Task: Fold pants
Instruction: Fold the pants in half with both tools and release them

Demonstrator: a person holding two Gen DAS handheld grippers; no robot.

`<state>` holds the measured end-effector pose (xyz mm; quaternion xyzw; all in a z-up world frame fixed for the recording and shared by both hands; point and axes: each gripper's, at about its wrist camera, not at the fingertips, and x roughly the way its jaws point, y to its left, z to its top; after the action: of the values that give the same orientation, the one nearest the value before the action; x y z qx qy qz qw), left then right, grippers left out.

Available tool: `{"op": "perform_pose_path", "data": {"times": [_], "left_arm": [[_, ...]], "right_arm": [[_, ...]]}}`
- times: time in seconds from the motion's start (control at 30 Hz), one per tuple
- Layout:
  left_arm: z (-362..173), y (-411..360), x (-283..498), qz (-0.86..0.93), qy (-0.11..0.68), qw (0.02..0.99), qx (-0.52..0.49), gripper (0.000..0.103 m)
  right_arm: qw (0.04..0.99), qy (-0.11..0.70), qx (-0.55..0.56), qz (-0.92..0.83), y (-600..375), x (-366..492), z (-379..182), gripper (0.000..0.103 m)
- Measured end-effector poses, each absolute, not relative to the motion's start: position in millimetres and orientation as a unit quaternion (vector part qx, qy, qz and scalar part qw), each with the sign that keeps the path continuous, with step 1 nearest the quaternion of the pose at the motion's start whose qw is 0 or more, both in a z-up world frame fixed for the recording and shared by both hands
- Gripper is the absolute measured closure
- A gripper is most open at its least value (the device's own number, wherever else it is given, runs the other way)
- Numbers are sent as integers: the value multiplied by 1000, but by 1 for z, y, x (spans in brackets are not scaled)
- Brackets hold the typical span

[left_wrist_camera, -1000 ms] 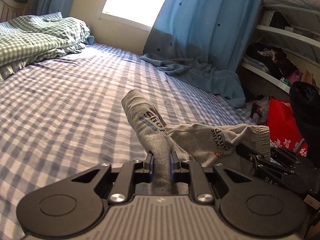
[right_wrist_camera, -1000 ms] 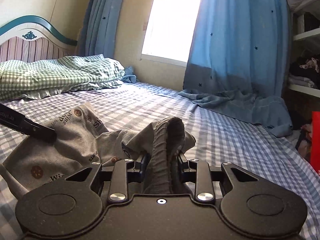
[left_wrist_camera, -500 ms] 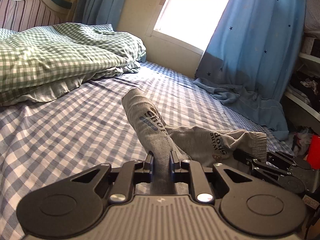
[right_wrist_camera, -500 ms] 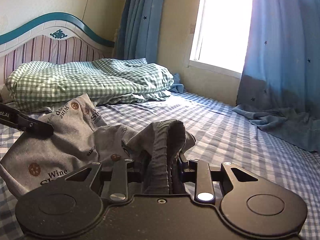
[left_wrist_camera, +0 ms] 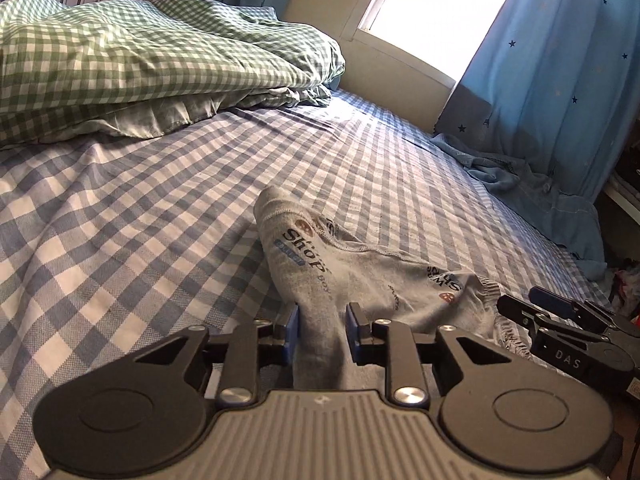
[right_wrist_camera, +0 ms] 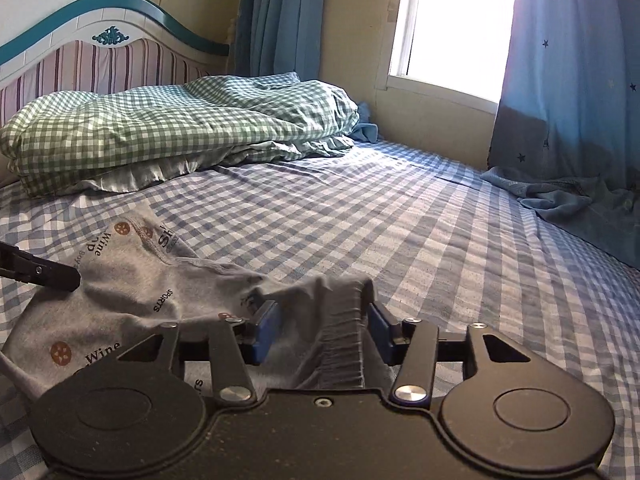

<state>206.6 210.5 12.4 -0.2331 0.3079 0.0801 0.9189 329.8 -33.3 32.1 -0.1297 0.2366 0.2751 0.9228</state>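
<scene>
The grey pants [left_wrist_camera: 360,276] lie on the bed [left_wrist_camera: 160,208], at its near side, well apart from the green duvet [left_wrist_camera: 140,52] at the headboard [right_wrist_camera: 100,60]. On the cloth I can read "Shop" and "boy" on the leg, and from the other side "Wine", "SPORTS" and again "Wine", with small brown round prints. The right gripper [right_wrist_camera: 322,330] body carries the letters "DAS".

The left gripper [left_wrist_camera: 322,326] has just been opening its jaws; they stand a little spread, the leg fabric between them, with a thin gap at the right pad. The right gripper's jaws have also just been opening and are spread wide, the gathered waistband loose between them.

Beyond the pants, toward the duvet and the window [right_wrist_camera: 452,20], the sheet is flat. A blue curtain [right_wrist_camera: 580,120] trails onto the far right edge of the bed.
</scene>
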Motion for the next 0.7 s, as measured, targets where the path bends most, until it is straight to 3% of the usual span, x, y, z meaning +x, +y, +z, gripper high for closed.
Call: {"op": "perform_pose_path", "data": {"times": [0.1,0.3,0.4,0.47,0.7], "left_arm": [[20,207,196,82,302,922,-230,66],[50,192,166,87,275,937,-196,36],[65,183,147,89,258,945,-180,15],[72,177,134,88,249,950,-164,5],[84,144,87,87,220,966,-109,0]], "right_arm": [[929,229,-117,265,-43,316,37,36],[943,202,-71,253,-68,279,58,17],[947,188,-57,254,-81,258,68,2],[946,183,-57,262,-89,244,74,1],[952,165,-48,254,-122,192,88,1]]}}
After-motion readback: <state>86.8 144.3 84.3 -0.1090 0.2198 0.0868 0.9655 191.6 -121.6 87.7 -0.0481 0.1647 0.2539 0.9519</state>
